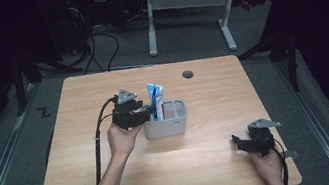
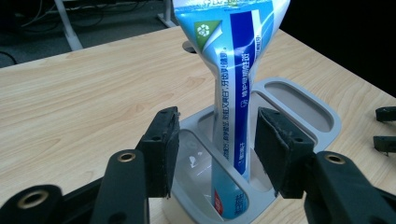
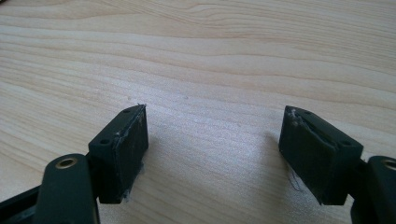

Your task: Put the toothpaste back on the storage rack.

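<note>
- Toothpaste tube (image 2: 233,88) standing upright in grey holder (image 2: 299,100), mid-tabletop (image 1: 224,158) (placement looks done).
- Left claw (image 2: 215,149) spread around tube, pads clear.
- Right claw (image 3: 212,154) spread, empty.
- Left: withdrawing.

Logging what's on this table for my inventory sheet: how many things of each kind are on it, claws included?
Toothpaste tube: 1
Grey holder: 1
Claws, left and right: 2
Total: 4
</note>
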`<state>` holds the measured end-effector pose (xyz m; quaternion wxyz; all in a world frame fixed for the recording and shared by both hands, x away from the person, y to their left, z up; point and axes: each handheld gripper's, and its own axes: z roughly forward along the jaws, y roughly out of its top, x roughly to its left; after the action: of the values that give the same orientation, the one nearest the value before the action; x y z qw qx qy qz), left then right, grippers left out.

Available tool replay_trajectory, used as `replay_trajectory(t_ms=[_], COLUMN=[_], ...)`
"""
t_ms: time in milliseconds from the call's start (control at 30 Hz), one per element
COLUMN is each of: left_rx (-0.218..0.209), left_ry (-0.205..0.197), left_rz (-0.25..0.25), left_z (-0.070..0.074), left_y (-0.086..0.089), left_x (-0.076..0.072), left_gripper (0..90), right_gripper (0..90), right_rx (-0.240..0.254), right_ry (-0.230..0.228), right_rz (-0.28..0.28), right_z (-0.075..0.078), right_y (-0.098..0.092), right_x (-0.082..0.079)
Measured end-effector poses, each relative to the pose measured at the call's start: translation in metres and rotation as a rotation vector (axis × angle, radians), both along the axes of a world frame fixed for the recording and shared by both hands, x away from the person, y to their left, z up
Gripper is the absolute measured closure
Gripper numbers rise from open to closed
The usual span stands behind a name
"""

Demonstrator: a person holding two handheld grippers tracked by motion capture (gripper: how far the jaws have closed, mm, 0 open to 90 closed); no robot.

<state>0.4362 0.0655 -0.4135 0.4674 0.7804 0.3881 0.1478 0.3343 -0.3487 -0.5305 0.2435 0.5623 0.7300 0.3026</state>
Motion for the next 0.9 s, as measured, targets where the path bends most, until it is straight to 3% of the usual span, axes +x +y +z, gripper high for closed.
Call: replay_trajectory(t_ms=[333,900], left_rx=[0.005,-0.009], left_ry=[-0.023,-0.026], left_rz=[0.015,0.043], left_z=[0.002,0.000], left_y=[0.009,0.025], left_x=[-0.006,-0.013], left_gripper=[48.8,48.7], right_gripper=[23.9,23.9], right_rx=[-0.001,0.001], right_ry=[0.000,-0.003], right_rz=[0.001,-0.001], right_z=[0.000,0.000], right_y=[0.000,0.000], right_x=[0.000,0.000])
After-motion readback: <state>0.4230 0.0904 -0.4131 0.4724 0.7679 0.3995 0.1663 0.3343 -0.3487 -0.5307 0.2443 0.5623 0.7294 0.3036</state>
